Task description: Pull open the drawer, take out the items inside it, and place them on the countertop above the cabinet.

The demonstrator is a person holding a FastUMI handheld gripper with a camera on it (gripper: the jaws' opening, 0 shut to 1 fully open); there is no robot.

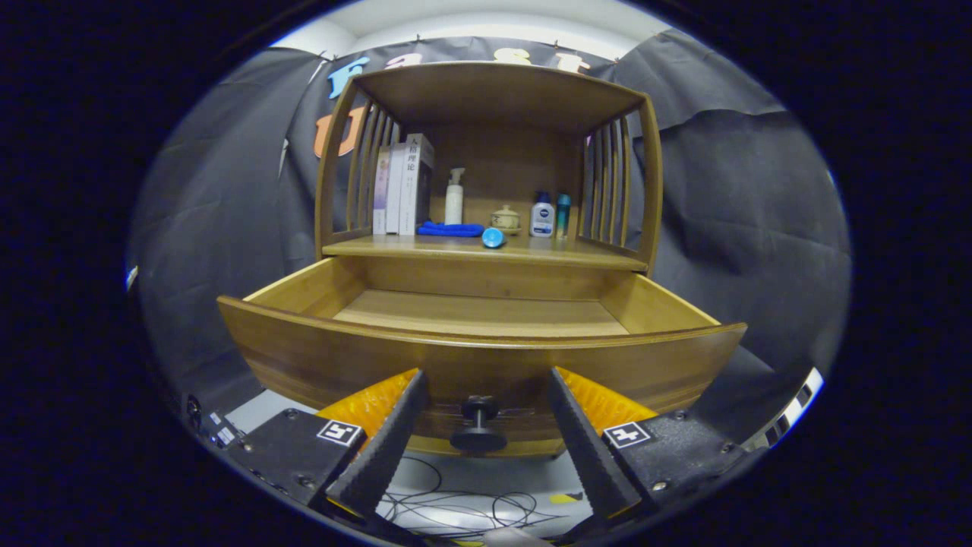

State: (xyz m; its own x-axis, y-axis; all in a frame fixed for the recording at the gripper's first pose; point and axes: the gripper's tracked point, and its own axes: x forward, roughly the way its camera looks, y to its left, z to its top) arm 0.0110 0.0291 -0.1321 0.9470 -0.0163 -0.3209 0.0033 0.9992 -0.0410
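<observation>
Drawer (486, 357) pulled out of the cabinet (486, 152); its visible floor is bare wood, and the front panel hides the near strip. Gripper (486, 387) released, fingers spread either side of the black knob (478, 425), not touching it. On the countertop (577, 252): books (402, 186) at the left edge, blue cloth (449, 229), white pump bottle (454, 197), small lidded jar (506, 219), two small bottles (550, 216) toward the right, blue round item (493, 238) at the front edge, too small to identify. Cables (456, 505) below.

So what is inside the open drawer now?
The visible part of the drawer floor is bare wood. Its front panel covers the near strip, so anything there is hidden. The tongs are open around the knob.
</observation>
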